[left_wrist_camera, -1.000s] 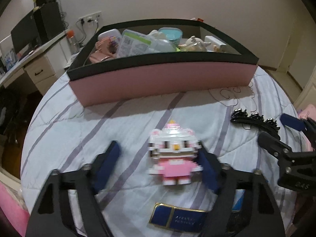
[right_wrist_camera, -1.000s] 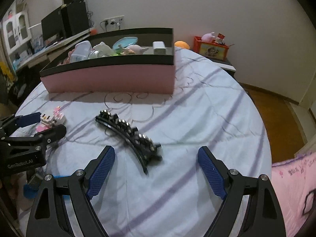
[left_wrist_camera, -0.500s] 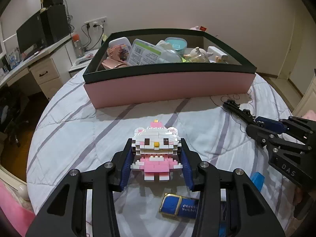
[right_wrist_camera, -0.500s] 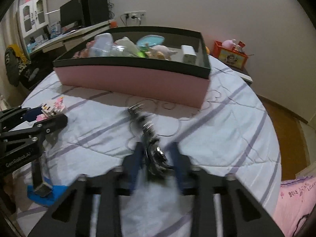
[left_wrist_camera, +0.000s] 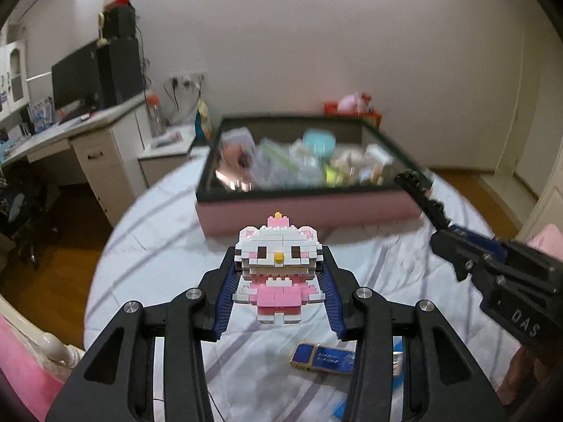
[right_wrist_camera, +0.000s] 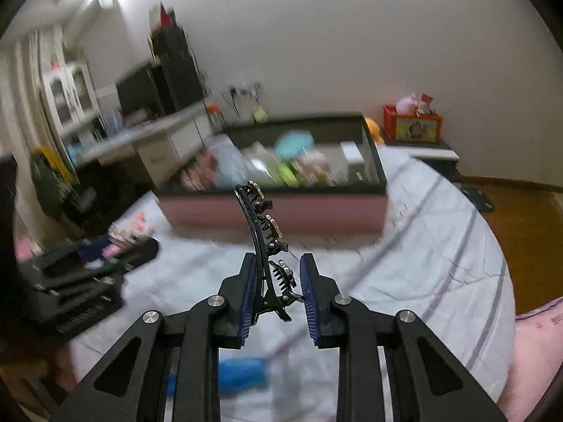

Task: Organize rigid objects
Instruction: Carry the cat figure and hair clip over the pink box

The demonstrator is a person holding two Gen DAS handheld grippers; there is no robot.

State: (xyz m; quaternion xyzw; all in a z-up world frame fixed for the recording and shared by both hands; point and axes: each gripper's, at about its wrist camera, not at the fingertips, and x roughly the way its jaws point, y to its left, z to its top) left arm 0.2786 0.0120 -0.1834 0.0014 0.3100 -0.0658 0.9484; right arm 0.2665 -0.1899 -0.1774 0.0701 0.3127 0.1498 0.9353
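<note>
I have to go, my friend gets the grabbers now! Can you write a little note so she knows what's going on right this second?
Left gripper: shut on the block kitten, lifted clear of the striped bedspread.
Right gripper: shut on the black hair clip, also off the bed; the clip sticks up and forward.
Its jaws have just closed on the clip, like the left's on the kitten.
Pink box: on the bed ahead, already holding many things.
Done: both things picked up.
Left: probably put both in the box. A blue and gold case lies on the bed below the left gripper.
</note>
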